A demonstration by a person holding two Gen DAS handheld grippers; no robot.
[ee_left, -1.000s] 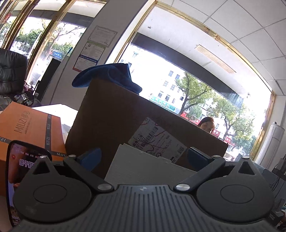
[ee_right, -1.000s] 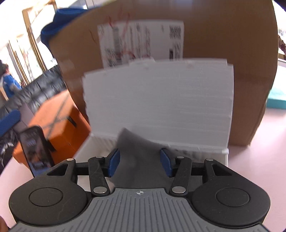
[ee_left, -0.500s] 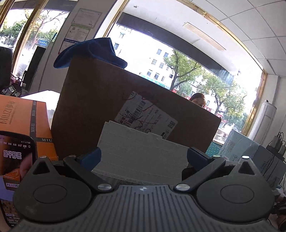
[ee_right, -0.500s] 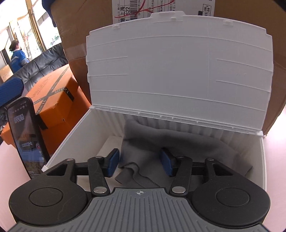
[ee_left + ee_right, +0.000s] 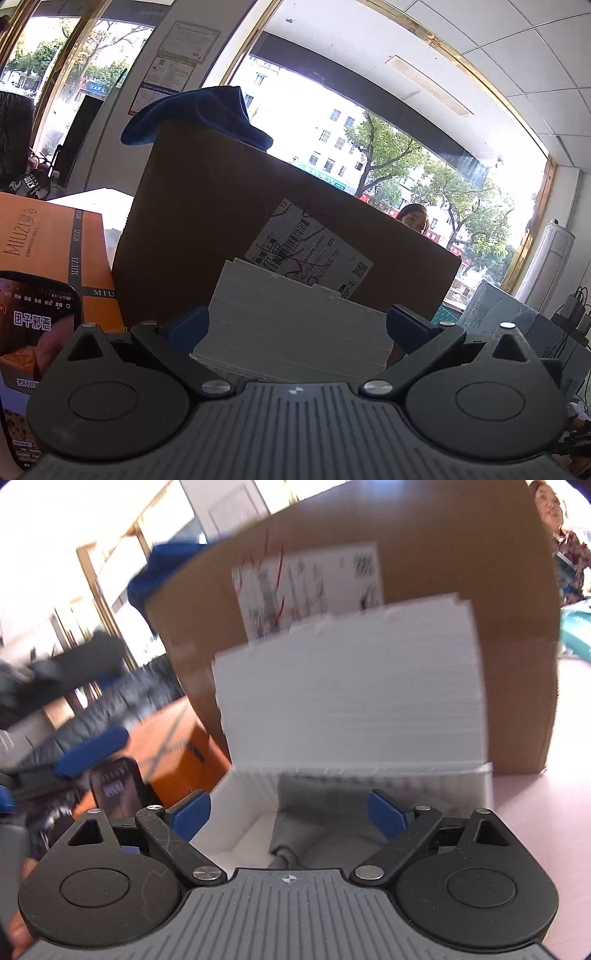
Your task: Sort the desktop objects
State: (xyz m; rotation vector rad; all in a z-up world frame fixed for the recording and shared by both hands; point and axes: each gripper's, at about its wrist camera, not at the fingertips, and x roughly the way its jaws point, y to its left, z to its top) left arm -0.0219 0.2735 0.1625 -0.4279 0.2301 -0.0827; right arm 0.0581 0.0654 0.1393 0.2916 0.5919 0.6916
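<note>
Grippers above the white box, both empty.
Your right gripper [image 5: 288,814] has jaws spread over the grey cloth [image 5: 317,812] in the white box [image 5: 243,801], frame centre; your left gripper [image 5: 295,326] is also spread.

A street-front office or shop: big gold-framed windows [image 5: 369,155] face trees and buildings, notices [image 5: 168,66] hang on the pillar, a panelled ceiling [image 5: 498,55] runs overhead, a standing air conditioner [image 5: 550,258] fills the corner, and a cardboard shipping box [image 5: 221,229] sits up front.
</note>
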